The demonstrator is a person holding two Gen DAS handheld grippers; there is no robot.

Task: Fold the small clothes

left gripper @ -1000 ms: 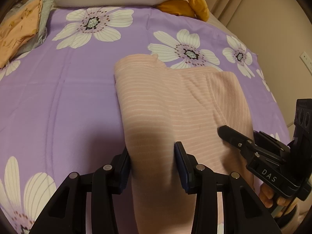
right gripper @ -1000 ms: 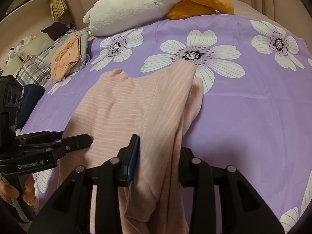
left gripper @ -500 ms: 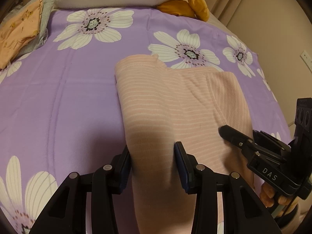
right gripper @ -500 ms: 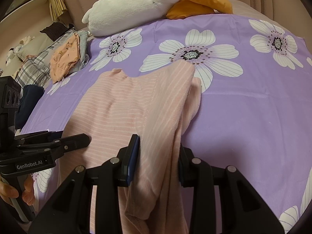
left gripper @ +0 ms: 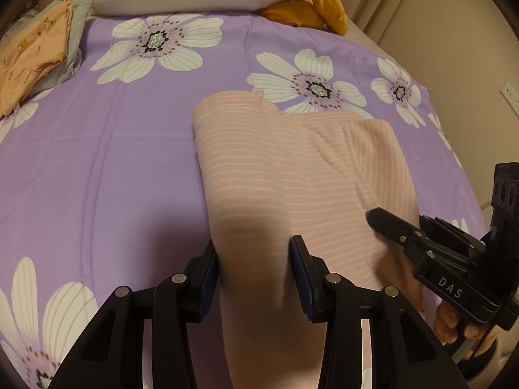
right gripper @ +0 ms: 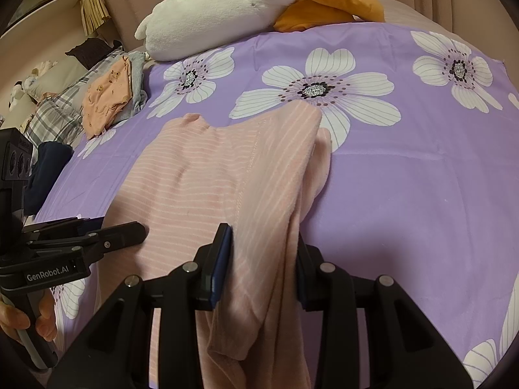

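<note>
A pink striped garment (left gripper: 279, 168) lies on the purple flowered bedspread (left gripper: 97, 162). Its near end runs up between the fingers of my left gripper (left gripper: 254, 259), which is shut on a bunched fold of the cloth. In the right wrist view the same pink garment (right gripper: 201, 175) has a sleeve folded across its right side. My right gripper (right gripper: 264, 253) is shut on that sleeve's lower part, and the cloth hangs down past the pads. Each gripper shows in the other's view: the right gripper (left gripper: 389, 223) at the right, the left gripper (right gripper: 129, 230) at the left, both over the garment's near edge.
A white and orange plush toy (right gripper: 246, 6) lies at the head of the bed. A stack of folded clothes with an orange piece on top (right gripper: 107, 97) sits at the bed's left edge, beside plaid fabric (right gripper: 55, 116) and a dark garment (right gripper: 48, 168). A hand (right gripper: 19, 317) holds the left gripper's handle.
</note>
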